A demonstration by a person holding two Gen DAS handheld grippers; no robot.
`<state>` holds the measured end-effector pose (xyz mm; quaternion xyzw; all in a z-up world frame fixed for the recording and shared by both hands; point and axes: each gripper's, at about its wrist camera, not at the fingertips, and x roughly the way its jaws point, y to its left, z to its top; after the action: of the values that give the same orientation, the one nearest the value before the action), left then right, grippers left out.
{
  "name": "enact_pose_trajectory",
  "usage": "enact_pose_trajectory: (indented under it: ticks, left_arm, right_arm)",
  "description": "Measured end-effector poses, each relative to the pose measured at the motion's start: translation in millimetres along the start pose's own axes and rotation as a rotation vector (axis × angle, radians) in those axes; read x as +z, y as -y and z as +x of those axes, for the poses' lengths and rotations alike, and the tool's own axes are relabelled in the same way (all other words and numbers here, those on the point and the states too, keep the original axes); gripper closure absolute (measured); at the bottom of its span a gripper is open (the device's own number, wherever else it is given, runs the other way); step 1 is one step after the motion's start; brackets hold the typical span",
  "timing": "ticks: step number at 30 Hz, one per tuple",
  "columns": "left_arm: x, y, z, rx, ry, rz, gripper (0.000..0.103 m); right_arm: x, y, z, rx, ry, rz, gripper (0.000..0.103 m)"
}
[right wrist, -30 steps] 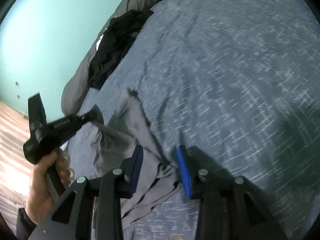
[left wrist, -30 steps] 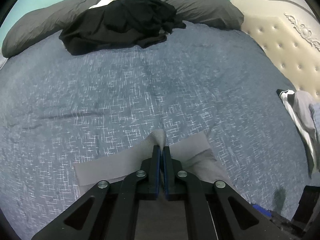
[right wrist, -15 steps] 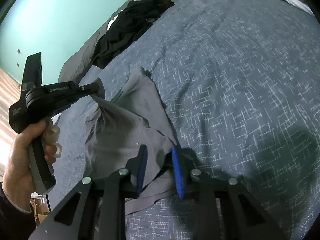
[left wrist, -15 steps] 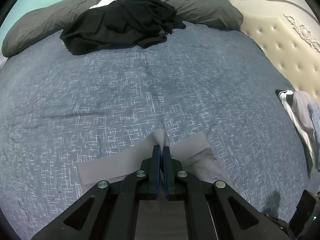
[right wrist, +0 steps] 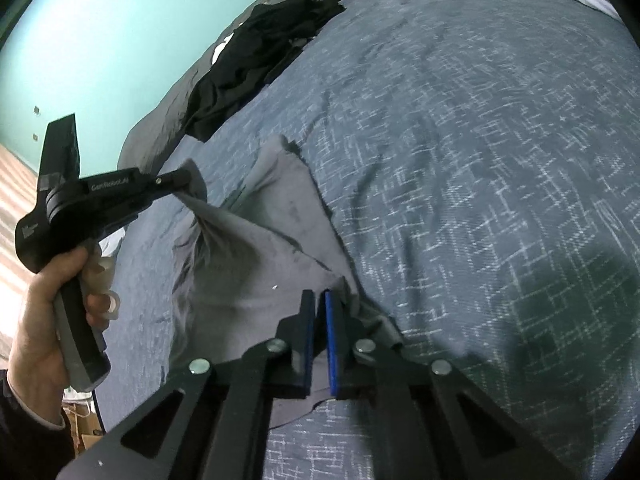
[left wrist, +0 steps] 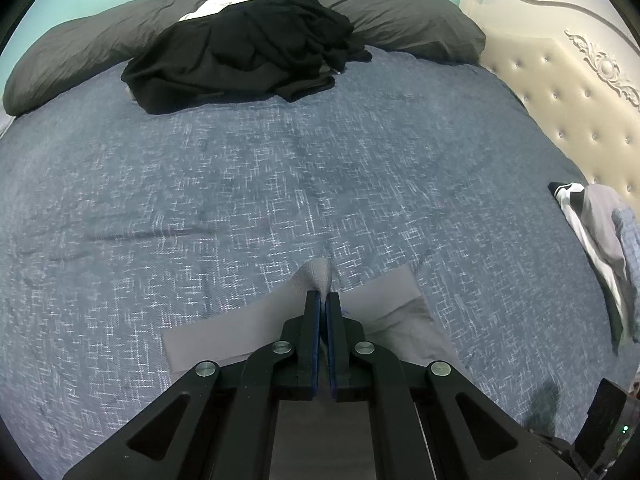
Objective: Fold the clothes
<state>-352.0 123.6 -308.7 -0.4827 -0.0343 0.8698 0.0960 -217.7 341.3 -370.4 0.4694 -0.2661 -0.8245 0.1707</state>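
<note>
While both tools bite into it, the grey garment (right wrist: 256,264) lies at the near edge of the blue patterned bedspread (left wrist: 280,184), partly lifted off it. The left gripper (left wrist: 323,300) has its blue-padded jaws pressed narrow on a small peak of the grey cloth, which pokes up just beyond the fingertips; to either side of them the fabric spreads flat in a pale band. From the other side, that same tool is seen held in a person's hand (right wrist: 52,308), pulling a corner of the garment up into a taut ridge. The right gripper (right wrist: 317,300) is likewise drawn in tight, pinching the near right edge of the garment, with folds bunched around its jaws. Far across the bed a heap of black clothes (left wrist: 244,48) rests against a long dark grey pillow (left wrist: 400,16). To the right, near the cream tufted headboard (left wrist: 560,92), a small pile of striped and grey clothes (left wrist: 596,232) lies at the bed's edge.
</note>
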Motion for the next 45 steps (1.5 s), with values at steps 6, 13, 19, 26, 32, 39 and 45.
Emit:
enact_pose_trajectory:
  ticks: [6, 13, 19, 26, 32, 39, 45]
  left_arm:
    - [0, 0, -2, 0.006, 0.002, 0.001, 0.100]
    - [2, 4, -8, 0.010, 0.012, 0.000, 0.100]
    - [7, 16, -8, 0.002, 0.008, 0.011, 0.100]
    - [14, 43, 13, -0.026, -0.028, 0.025, 0.100]
    - [16, 64, 46, -0.021, -0.080, 0.039, 0.100]
    - [14, 77, 65, -0.019, -0.095, 0.048, 0.100]
    - [16, 68, 68, -0.055, -0.104, 0.008, 0.092]
  right_arm:
    - [-1, -1, -9, 0.032, 0.015, 0.006, 0.102]
    - [-3, -8, -27, 0.075, 0.048, -0.004, 0.102]
    - [-10, -12, -51, 0.106, 0.071, -0.007, 0.102]
    - [-11, 0, -67, 0.098, 0.096, 0.009, 0.102]
    - [-14, 14, -55, 0.078, 0.062, 0.043, 0.102]
    - [-16, 23, -56, 0.063, 0.053, 0.061, 0.102]
    - [-19, 33, -49, 0.046, 0.028, 0.089, 0.102]
